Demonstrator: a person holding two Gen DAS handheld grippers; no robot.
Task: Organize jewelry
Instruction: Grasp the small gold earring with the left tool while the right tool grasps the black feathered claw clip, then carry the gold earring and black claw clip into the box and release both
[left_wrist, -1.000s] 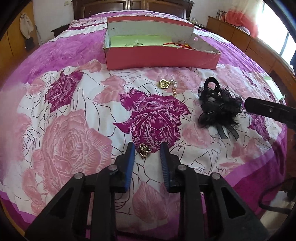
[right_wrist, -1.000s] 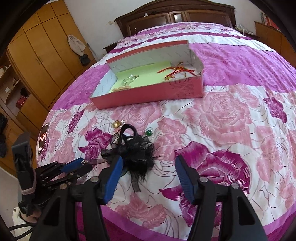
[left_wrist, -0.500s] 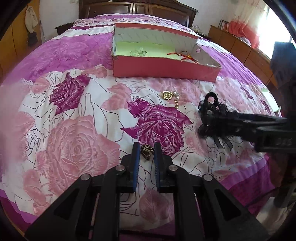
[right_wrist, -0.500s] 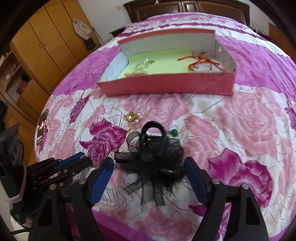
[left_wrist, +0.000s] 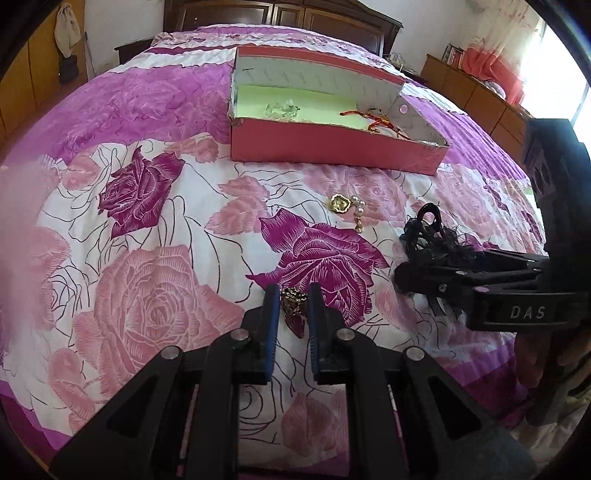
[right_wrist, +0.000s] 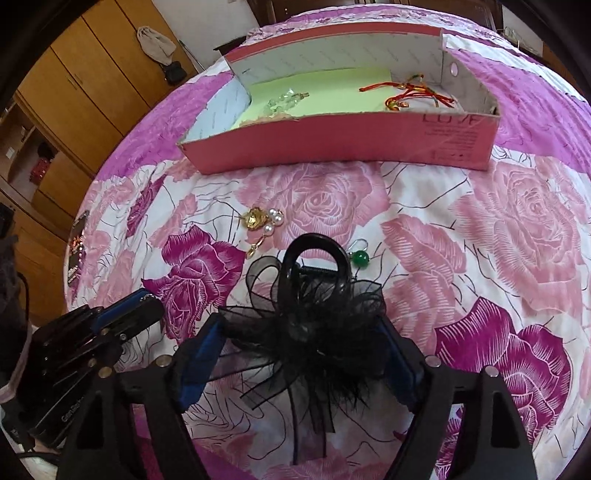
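My left gripper (left_wrist: 291, 314) is shut on a small dark gold brooch (left_wrist: 293, 301) and holds it just above the floral bedspread. My right gripper (right_wrist: 301, 354) is open with its jaws on either side of a black feathered hair clip (right_wrist: 310, 325); the clip also shows in the left wrist view (left_wrist: 432, 236). A pink open box (left_wrist: 332, 144) stands further back, with a clear crystal piece (right_wrist: 284, 101) and red cords (right_wrist: 406, 94) inside. A gold and pearl earring (right_wrist: 262, 221) and a green bead earring (right_wrist: 359, 256) lie between the box and the clip.
The bedspread (left_wrist: 147, 295) covers the whole bed. Wooden wardrobes (right_wrist: 74, 92) stand to the left and low cabinets (left_wrist: 476, 92) to the right. A phone (right_wrist: 75, 243) lies near the bed's left edge.
My left gripper closed on the gold brooch and lifted slightly. My right gripper moved forward so the black clip now sits between its jaws.
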